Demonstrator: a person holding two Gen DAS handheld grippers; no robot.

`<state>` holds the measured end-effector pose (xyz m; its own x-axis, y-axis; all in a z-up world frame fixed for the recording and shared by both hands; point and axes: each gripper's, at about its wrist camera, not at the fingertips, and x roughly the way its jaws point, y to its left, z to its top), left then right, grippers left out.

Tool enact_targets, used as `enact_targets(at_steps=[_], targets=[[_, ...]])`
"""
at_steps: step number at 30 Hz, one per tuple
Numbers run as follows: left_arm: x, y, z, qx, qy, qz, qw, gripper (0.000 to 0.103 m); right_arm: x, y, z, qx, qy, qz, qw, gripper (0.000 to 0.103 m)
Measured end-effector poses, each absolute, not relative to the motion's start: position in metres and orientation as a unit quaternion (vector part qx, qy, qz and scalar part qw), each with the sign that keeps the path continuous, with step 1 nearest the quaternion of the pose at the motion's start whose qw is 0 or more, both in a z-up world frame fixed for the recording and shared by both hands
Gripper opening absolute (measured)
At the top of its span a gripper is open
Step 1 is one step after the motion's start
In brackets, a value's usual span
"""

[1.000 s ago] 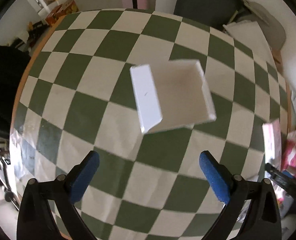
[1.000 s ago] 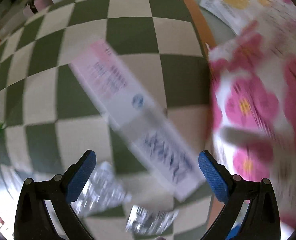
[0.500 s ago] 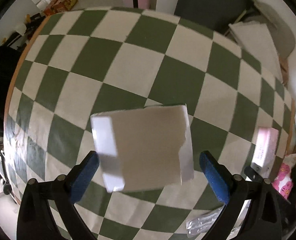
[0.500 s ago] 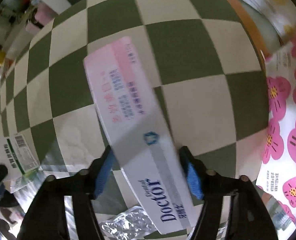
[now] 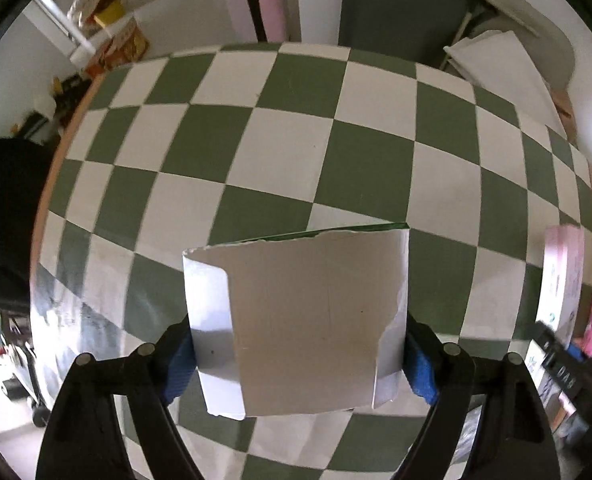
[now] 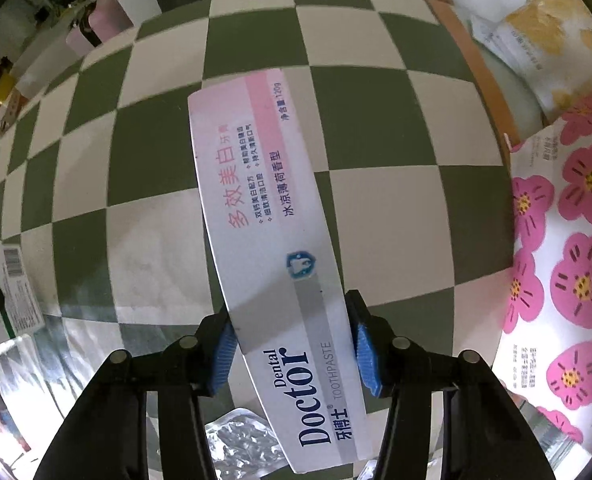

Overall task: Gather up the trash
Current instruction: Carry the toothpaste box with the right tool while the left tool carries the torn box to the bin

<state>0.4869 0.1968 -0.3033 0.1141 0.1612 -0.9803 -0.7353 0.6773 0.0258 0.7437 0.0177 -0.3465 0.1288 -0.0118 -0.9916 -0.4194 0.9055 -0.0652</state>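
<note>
While hovering over the checkered table (image 5: 335, 152), left gripper (image 5: 297, 354) is clamping torn cardboard box (image 5: 307, 320) | right gripper (image 6: 292, 354) is pinching toothpaste box (image 6: 272, 240)

A round table under a green-and-white checked cloth (image 5: 296, 152) fills both views, its orange wooden rim (image 5: 52, 184) showing at the left. Beyond it stand a white pillar (image 5: 319, 0), a dark grey wall panel (image 5: 395, 12) and a pink suitcase (image 5: 264, 4), with bright daylight on the white wall (image 5: 0, 80) at left.
</note>
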Motion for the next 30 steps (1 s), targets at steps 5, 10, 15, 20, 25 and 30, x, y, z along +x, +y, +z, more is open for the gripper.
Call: enact_targets(at_steps=[5,10,15,20,25,30], targets=[[0.465,0.182,-0.275,-0.215,0.563,0.317,0.732,0.084,0.726,0.014,-0.318,-0.153,0.618,0.148,0.757,0.052],[0.439,0.168,-0.237,-0.199,0.529,0.311,0.764,0.084,0.699,0.005,-0.278,-0.133,0.59,0.159,0.78,0.052],[0.4,0.155,-0.205,-0.191,0.496,0.302,0.791,0.084,0.648,0.004,-0.235,-0.11,0.565,0.182,0.797,0.052],[0.333,0.14,-0.178,-0.179,0.466,0.288,0.817,0.084,0.564,-0.009,-0.211,-0.081,0.552,0.199,0.805,0.052],[0.254,0.121,-0.166,-0.153,0.452,0.262,0.839,0.084,0.474,-0.027,-0.202,-0.056,0.543,0.203,0.813,0.052],[0.176,0.106,-0.167,-0.142,0.451,0.234,0.849,0.084,0.361,-0.05,-0.199,-0.029,0.543,0.198,0.816,0.052]])
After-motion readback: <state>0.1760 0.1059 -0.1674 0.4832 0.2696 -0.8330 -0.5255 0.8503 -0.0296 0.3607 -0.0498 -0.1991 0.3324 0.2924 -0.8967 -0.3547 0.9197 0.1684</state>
